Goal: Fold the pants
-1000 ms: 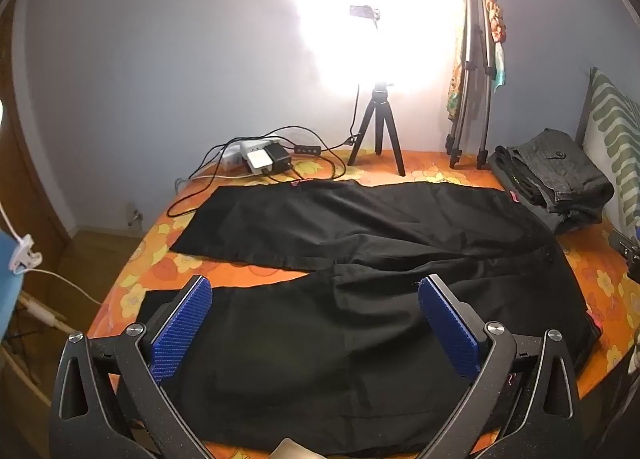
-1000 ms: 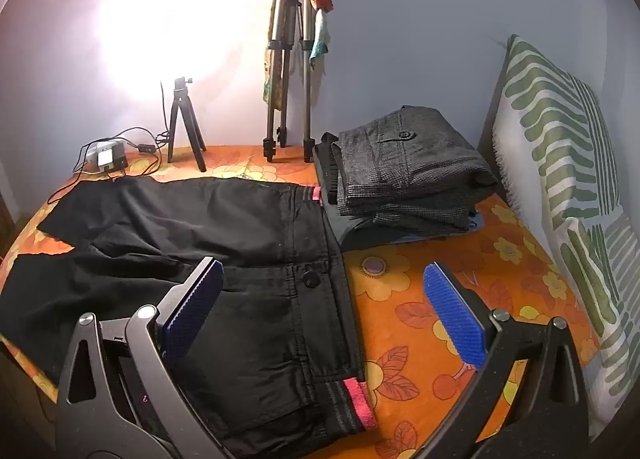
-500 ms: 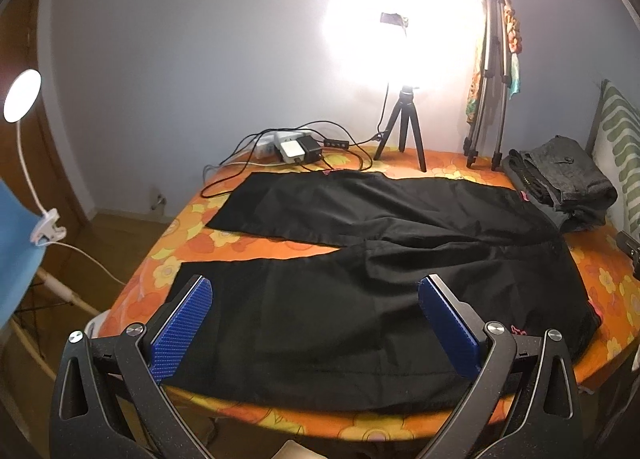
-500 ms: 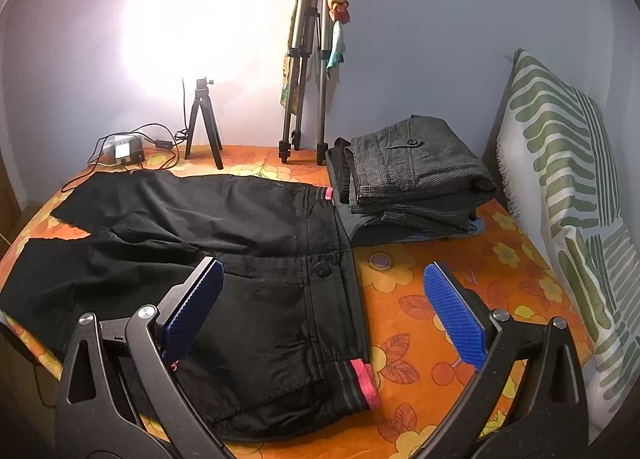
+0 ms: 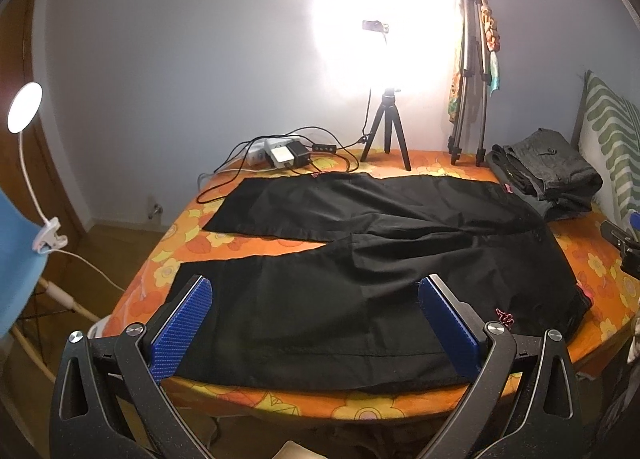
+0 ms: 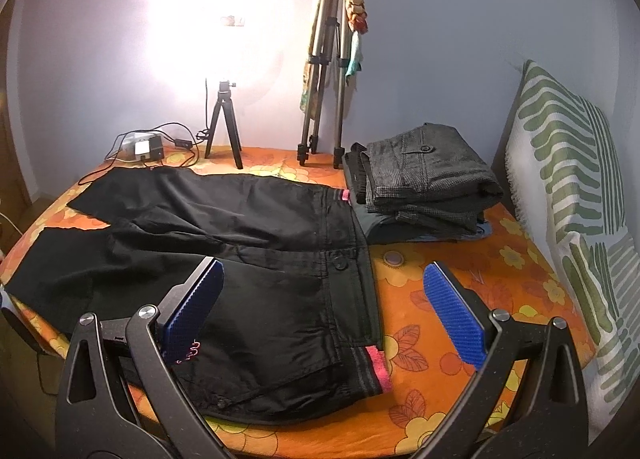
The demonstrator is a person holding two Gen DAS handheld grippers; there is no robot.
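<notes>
Left wrist view: the black pants [image 5: 360,259] lie flat and unfolded on the orange bedspread [image 5: 172,259], legs splayed apart. The left gripper [image 5: 316,319] hangs above the near leg, jaws wide, holding nothing.

Right wrist view: the right gripper [image 6: 332,307] hovers over the pants' waistband [image 6: 360,271], jaws apart, empty. Folding seems not yet begun; next, each gripper should pinch the near leg's edge.

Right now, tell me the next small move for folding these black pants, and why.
Probably lower both open grippers onto the near edge: left gripper at the near leg's hem, right gripper at the pink-trimmed waistband. The black pants lie flat and spread, legs apart, on the orange flowered cloth, and neither gripper holds anything, so gripping the near leg would start folding it over the far one.
</notes>
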